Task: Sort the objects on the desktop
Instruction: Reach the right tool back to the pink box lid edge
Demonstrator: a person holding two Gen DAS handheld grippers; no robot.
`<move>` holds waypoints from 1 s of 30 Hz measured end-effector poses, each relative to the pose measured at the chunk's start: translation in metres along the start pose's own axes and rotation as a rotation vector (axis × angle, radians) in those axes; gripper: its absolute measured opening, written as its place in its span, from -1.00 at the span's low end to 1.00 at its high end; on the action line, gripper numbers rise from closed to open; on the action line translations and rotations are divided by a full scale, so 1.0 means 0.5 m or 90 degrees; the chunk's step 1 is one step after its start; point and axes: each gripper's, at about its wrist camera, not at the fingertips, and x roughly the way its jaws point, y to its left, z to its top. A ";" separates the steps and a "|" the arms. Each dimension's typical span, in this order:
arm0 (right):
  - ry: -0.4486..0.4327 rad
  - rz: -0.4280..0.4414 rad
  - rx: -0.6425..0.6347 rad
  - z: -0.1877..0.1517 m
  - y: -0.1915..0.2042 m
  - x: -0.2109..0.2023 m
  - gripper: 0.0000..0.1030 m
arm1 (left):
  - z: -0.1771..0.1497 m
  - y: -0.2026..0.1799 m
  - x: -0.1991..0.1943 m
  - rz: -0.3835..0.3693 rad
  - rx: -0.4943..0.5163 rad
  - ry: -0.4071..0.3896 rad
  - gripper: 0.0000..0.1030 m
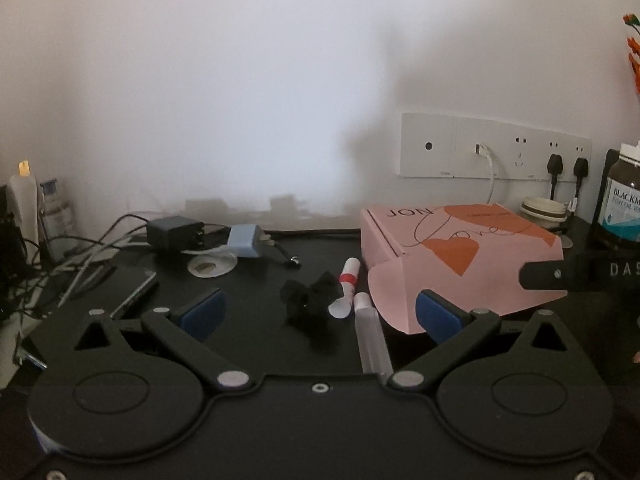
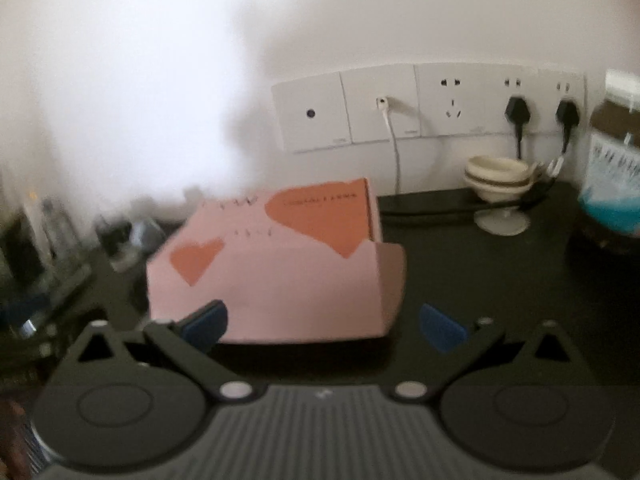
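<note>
Scanning from the left of the pink box (image 1: pixel 460 256): a tangle of cables (image 1: pixel 60 256) lies at the far left of the black desk (image 1: pixel 248 288), then a black power adapter (image 1: pixel 174 232) and a blue-grey plug (image 1: pixel 245 241), both well left of the box and toward the wall, probably left loose after unplugging. Nearer the box sit a crumpled black item (image 1: pixel 310 300), a white tube with a red band (image 1: pixel 347 280) and a clear tube (image 1: pixel 370 332), the last just beside the box's front-left corner. These small items are the likely things to sort.

The left gripper (image 1: pixel 320 316) hovers low with its jaws spread wide, the black item and both tubes lying ahead between the blue pads (image 1: pixel 204 312), apparently lining up for a pick. It holds nothing.

The right gripper (image 2: pixel 324 322) is likewise spread and empty, facing the box's front wall, perhaps to steady or open it. That view is blurred.

Right of the box stand stacked cream bowls (image 2: pixel 500 178) and a fish-oil bottle (image 1: pixel 624 200).
</note>
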 end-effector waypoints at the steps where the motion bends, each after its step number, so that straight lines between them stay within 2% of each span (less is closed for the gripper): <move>1: 0.010 0.017 0.013 -0.005 -0.006 0.007 0.99 | 0.000 -0.002 0.000 -0.001 0.002 0.000 1.00; 3: 0.030 0.050 0.037 -0.014 -0.019 0.020 0.99 | 0.001 -0.007 0.001 -0.010 0.006 0.004 1.00; 7: 0.023 0.005 -0.025 -0.021 -0.003 0.009 0.99 | 0.000 -0.021 0.001 0.007 0.012 0.016 1.00; 10: 0.021 0.012 -0.022 -0.024 -0.002 0.006 0.99 | -0.005 -0.025 -0.001 -0.003 0.020 0.013 1.00; 14: 0.040 0.016 -0.035 -0.034 0.002 0.017 0.99 | -0.008 -0.018 0.001 -0.019 -0.007 0.008 1.00; 18: 0.050 0.005 -0.047 -0.034 0.007 0.024 0.99 | -0.006 -0.013 0.008 0.012 -0.010 0.010 1.00; 21: 0.060 0.004 -0.046 -0.035 0.009 0.030 0.99 | -0.008 -0.010 0.013 0.011 -0.010 0.016 1.00; 25: 0.070 -0.015 -0.052 -0.034 0.012 0.036 0.99 | -0.012 -0.010 0.015 0.000 -0.024 0.019 1.00; 30: 0.069 -0.053 -0.074 -0.032 0.022 0.042 0.99 | -0.016 -0.019 0.015 -0.001 -0.007 0.016 1.00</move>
